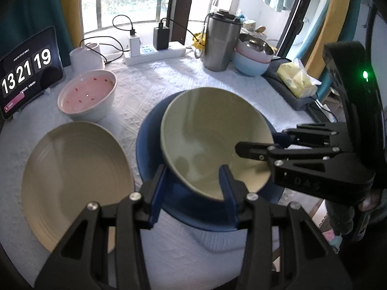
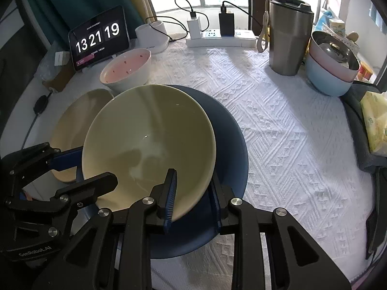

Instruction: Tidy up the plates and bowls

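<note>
A pale green bowl (image 1: 212, 135) (image 2: 150, 145) is tilted over a dark blue plate (image 1: 154, 135) (image 2: 229, 145) on the white cloth. My left gripper (image 1: 193, 188) straddles the bowl's near rim, one finger inside and one outside. My right gripper (image 2: 193, 193) (image 1: 256, 145) straddles the rim on the opposite side in the same way. Both appear shut on the rim. A beige plate (image 1: 72, 181) (image 2: 77, 118) lies left of the blue plate. A white bowl with a pink inside (image 1: 87, 94) (image 2: 128, 70) stands behind it.
At the back stand a tablet clock (image 1: 26, 72), a white mug (image 1: 84, 58), a power strip with chargers (image 1: 154, 50), a steel tumbler (image 1: 220, 41) and stacked blue and pink bowls (image 1: 254, 58). A tissue pack (image 1: 297, 79) lies at the right edge.
</note>
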Demonstrator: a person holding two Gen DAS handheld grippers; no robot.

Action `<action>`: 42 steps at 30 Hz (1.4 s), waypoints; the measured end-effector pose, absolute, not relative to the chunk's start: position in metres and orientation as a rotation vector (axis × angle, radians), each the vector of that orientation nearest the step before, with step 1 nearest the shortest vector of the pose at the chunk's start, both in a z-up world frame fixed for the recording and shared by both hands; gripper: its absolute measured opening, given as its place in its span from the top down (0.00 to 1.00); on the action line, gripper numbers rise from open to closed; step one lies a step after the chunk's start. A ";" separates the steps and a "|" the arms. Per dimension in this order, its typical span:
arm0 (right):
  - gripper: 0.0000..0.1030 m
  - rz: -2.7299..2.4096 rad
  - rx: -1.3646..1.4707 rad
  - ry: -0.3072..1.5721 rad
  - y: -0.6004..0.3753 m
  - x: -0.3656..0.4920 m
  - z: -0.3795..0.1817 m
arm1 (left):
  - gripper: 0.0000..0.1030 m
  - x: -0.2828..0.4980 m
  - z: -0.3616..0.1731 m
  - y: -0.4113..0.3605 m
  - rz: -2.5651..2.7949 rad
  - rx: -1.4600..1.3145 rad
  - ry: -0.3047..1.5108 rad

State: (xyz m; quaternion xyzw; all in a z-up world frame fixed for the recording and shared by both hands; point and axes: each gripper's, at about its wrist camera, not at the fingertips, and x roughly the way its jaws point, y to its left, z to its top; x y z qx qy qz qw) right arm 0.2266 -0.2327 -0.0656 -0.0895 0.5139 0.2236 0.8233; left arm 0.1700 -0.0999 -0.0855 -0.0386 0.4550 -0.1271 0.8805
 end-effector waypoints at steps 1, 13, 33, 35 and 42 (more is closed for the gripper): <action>0.73 0.477 -0.187 1.094 -0.233 0.227 -0.065 | 0.56 0.170 -0.086 -0.100 -0.264 -0.080 0.948; 0.68 0.463 -0.198 1.083 -0.229 0.226 -0.057 | 0.56 0.169 -0.078 -0.093 -0.257 -0.084 0.915; 0.67 0.447 -0.190 1.019 -0.229 0.228 -0.033 | 0.56 0.171 -0.063 -0.070 -0.227 -0.120 0.865; 0.67 0.452 -0.195 1.015 -0.225 0.228 -0.031 | 0.56 0.173 -0.063 -0.066 -0.220 -0.126 0.862; 0.67 0.467 -0.209 1.012 -0.211 0.231 -0.028 | 0.56 0.177 -0.062 -0.051 -0.200 -0.148 0.854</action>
